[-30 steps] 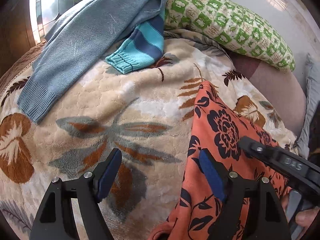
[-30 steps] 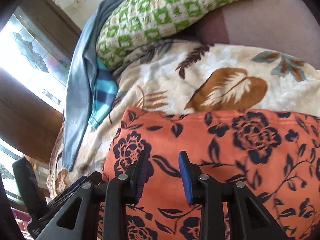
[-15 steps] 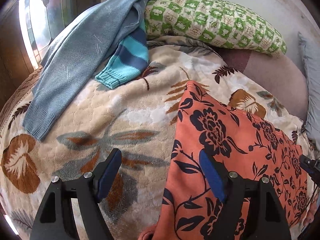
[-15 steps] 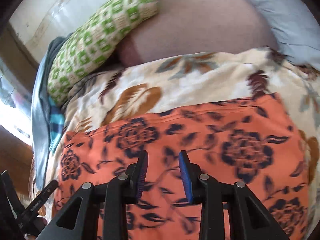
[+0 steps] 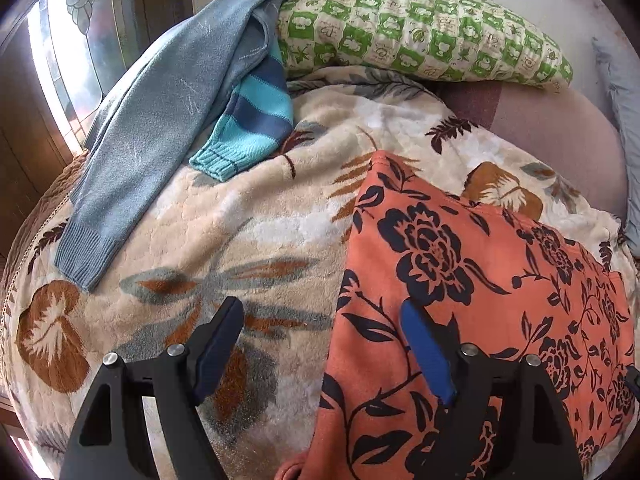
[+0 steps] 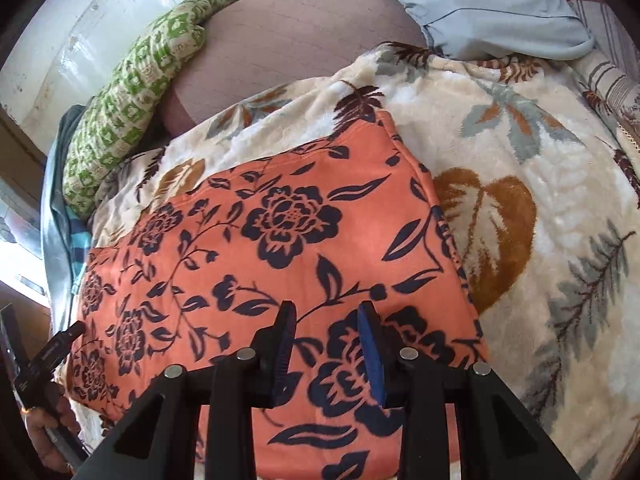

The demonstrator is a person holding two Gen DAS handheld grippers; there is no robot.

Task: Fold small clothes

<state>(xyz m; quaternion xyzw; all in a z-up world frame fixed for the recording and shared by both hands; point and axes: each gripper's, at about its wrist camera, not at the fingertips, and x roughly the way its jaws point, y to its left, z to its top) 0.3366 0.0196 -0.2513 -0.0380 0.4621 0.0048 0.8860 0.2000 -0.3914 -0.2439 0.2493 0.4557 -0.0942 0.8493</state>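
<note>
An orange garment with a dark floral print [image 5: 472, 292] lies flat on the leaf-patterned blanket [image 5: 224, 216]; it fills the middle of the right wrist view [image 6: 256, 264]. My left gripper [image 5: 320, 344] is open wide and empty, hovering over the garment's left edge, one finger over the blanket. My right gripper [image 6: 326, 344] is partly open and empty, above the garment's near part. The left gripper's tip shows at the left edge of the right wrist view [image 6: 56, 346].
A grey-blue sweater [image 5: 160, 112] and a blue striped knit [image 5: 248, 128] lie at the back left. A green patterned pillow [image 5: 420, 36] and a mauve cushion [image 6: 296, 52] sit behind. A light blue cloth [image 6: 492, 8] lies at the back right.
The right gripper has swung right across the garment, away from the left gripper. The left view has pulled back slightly, showing more of the flat garment. Both jaws stayed open.
</note>
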